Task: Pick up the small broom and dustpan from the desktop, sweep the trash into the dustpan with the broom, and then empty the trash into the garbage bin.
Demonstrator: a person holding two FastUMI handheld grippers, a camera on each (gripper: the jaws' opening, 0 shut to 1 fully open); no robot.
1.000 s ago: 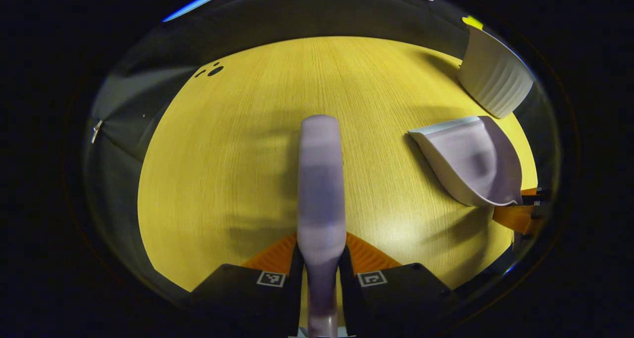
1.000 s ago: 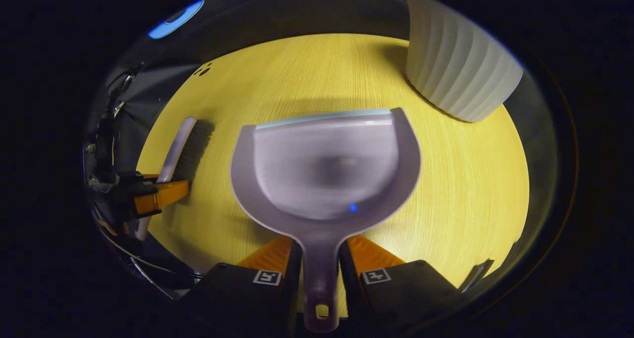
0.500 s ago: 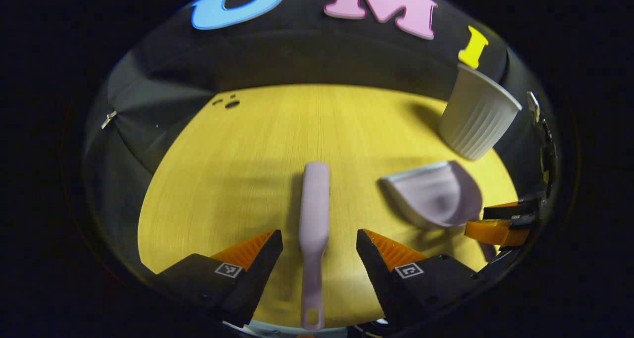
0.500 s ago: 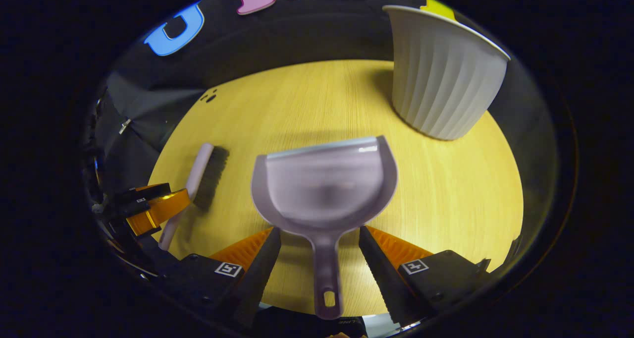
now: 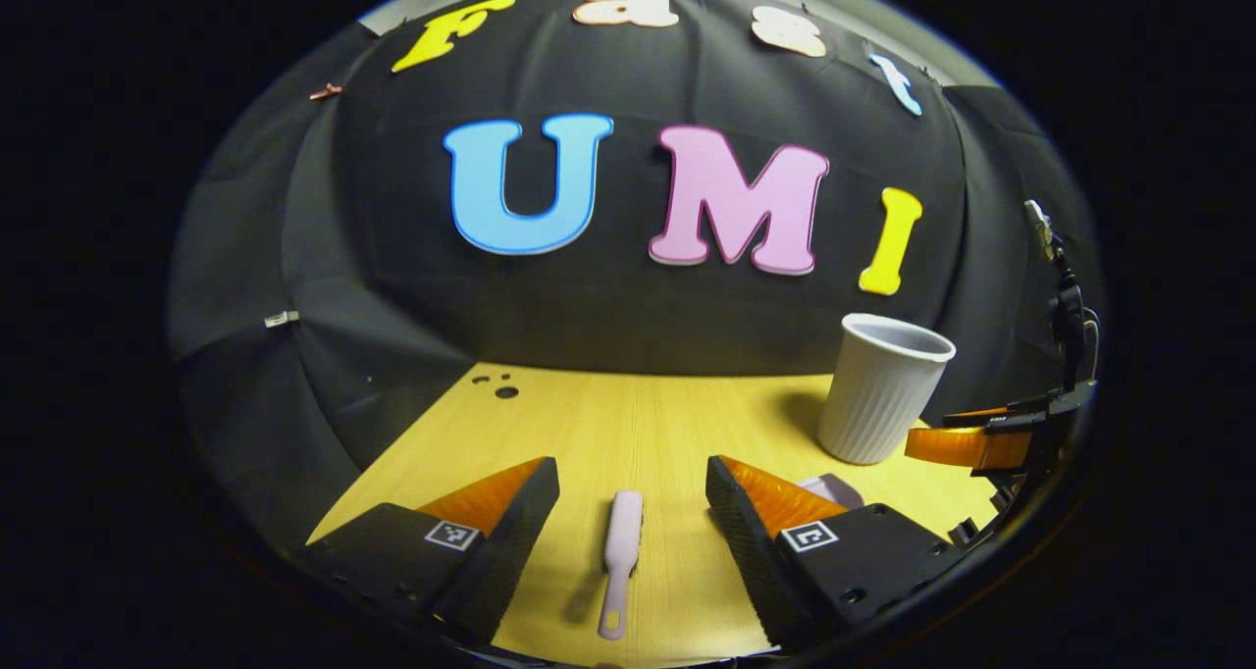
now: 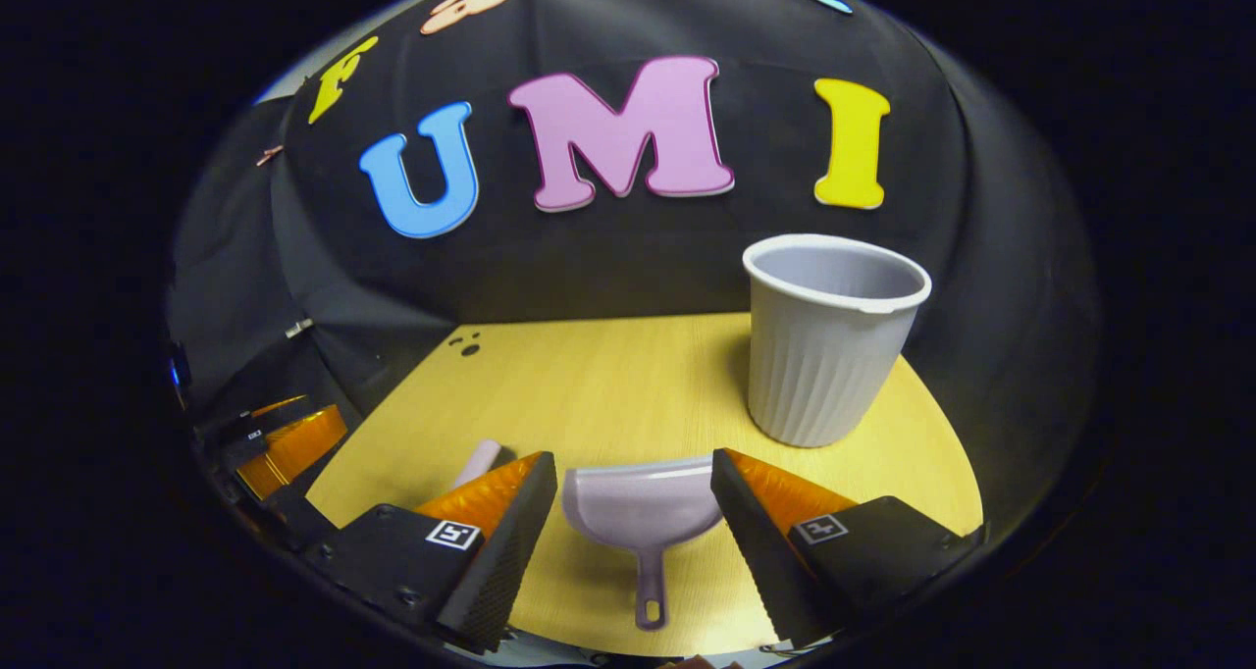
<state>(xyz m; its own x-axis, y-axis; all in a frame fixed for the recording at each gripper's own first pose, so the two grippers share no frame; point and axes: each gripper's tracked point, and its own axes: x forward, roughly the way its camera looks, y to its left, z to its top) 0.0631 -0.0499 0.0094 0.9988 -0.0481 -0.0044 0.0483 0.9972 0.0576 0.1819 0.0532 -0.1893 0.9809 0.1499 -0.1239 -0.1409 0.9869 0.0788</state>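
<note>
The small pale-lilac broom [image 5: 621, 556] lies flat on the yellow wooden desktop [image 5: 638, 424], handle toward me. My left gripper [image 5: 633, 497] hovers above it, open, touching nothing. The lilac dustpan [image 6: 643, 512] rests on the desktop too, handle near me, below my right gripper [image 6: 633, 492], which is open and apart from it. A corner of the dustpan [image 5: 834, 488] peeks past the left gripper's finger. The broom's tip [image 6: 478, 461] shows left of the dustpan. The white ribbed garbage bin [image 6: 826, 340] stands upright at the far right of the desk, also bin [image 5: 878, 389].
The black booth wall rises behind the desk. A few small dark holes [image 5: 500, 386] mark the desk's far left corner. The right gripper [image 5: 991, 438] appears at the right edge of the left gripper view, and the left gripper [image 6: 280, 438] at the left edge of the right gripper view.
Both grippers opened, letting go of the broom and the dustpan, which now lie on the desk. Both grippers then rose and pulled back, tilting up toward the wall.
</note>
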